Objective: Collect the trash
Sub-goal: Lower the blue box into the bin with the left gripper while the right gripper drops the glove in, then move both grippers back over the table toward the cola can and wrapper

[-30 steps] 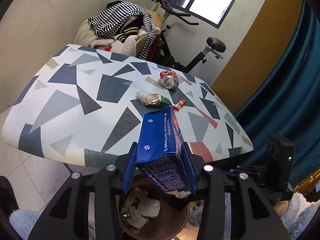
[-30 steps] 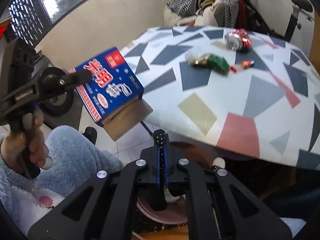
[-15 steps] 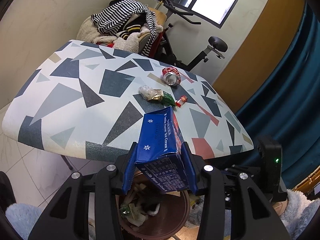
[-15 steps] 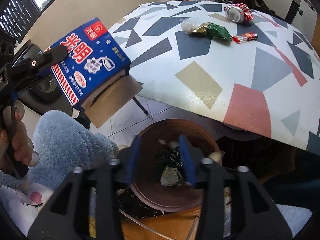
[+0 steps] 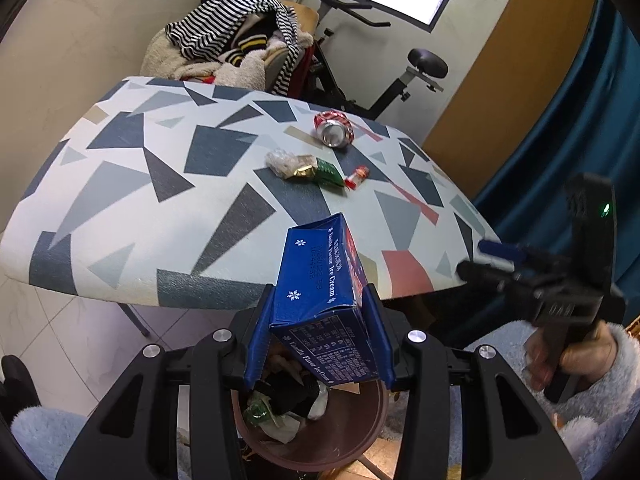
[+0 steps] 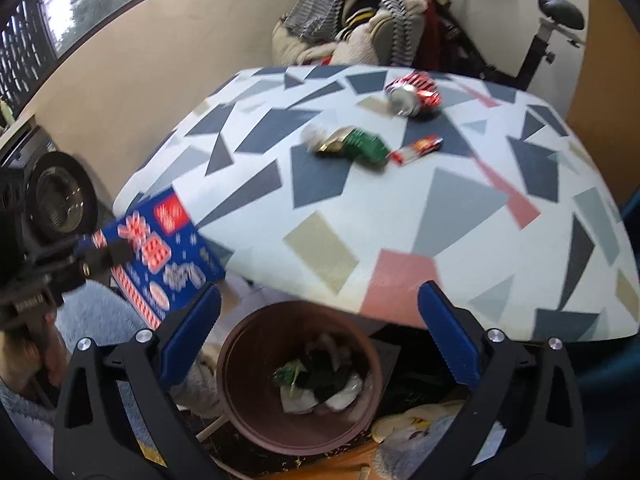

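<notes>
Left gripper (image 5: 318, 344): jaws part-way closed, both blue pads pressed flat against the sides of a blue ice cream carton (image 5: 324, 300). The carton is held above the near table edge and directly over a brown round bin (image 5: 352, 440) on the floor. The bin holds crumpled paper and green wrapper scraps.

Table (image 5: 120, 200): patterned top with grey, blue and pink shapes. Remaining trash lies toward its far right part. From left to right: a clear crumpled bag touching a gold-and-green snack wrapper (image 5: 308, 168), a small red-and-white packet (image 5: 357, 176) just beside the wrapper, and a crushed red can (image 5: 333, 130) lying on its side farther back. Behind the table, a chair is heaped with striped clothing (image 5: 236, 40); an exercise bike (image 5: 400, 76) stands to its right.

Right gripper (image 6: 320, 336): jaws opening, pads spread wide, nothing between them. It points down at the bin (image 6: 240, 380), below the table edge. In the left wrist view a hand (image 5: 560, 356) in a fluffy light-blue sleeve holds its handle at the right.
</notes>
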A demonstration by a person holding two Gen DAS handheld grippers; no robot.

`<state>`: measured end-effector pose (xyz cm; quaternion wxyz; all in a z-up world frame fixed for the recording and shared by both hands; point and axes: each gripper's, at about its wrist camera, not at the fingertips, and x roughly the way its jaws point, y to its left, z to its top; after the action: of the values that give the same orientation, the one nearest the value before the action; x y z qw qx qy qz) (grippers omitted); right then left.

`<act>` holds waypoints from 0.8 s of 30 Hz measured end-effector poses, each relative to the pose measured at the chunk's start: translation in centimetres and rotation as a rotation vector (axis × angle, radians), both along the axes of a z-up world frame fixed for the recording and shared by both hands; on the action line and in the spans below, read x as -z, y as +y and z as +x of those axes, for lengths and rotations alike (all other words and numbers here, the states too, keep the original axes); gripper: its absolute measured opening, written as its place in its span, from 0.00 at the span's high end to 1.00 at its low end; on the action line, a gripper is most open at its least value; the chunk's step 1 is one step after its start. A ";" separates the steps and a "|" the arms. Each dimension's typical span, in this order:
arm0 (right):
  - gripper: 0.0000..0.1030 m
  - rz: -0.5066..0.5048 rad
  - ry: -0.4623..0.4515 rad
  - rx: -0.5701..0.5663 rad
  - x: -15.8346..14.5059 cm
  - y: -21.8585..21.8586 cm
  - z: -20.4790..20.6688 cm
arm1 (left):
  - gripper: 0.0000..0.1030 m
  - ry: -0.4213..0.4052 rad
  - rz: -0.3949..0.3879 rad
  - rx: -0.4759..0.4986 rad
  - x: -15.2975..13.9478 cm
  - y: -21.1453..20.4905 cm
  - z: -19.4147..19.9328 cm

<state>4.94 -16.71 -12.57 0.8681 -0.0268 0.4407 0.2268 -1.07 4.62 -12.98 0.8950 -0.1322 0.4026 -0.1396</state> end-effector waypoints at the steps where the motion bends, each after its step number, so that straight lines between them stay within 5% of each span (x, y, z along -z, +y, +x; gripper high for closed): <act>1: 0.06 -0.005 -0.012 0.006 -0.3 -0.3 0.3 | 0.59 0.004 0.003 0.004 0.2 -0.2 0.0; 13: 0.06 -0.050 -0.049 0.053 -2.4 -2.2 1.7 | 0.59 0.039 0.046 0.061 1.6 -2.4 0.6; 20: 0.06 -0.047 -0.035 0.061 -1.9 -3.0 2.0 | 0.08 0.039 0.028 0.062 1.6 -2.4 0.7; 24: 0.06 -0.057 -0.025 0.041 -1.6 -2.8 2.0 | 0.05 0.031 0.040 0.013 1.5 -1.6 0.8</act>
<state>6.99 -19.55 -10.96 0.8768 -0.0453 0.4367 0.1958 -0.29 3.05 -14.47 0.8901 -0.1139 0.4200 -0.1354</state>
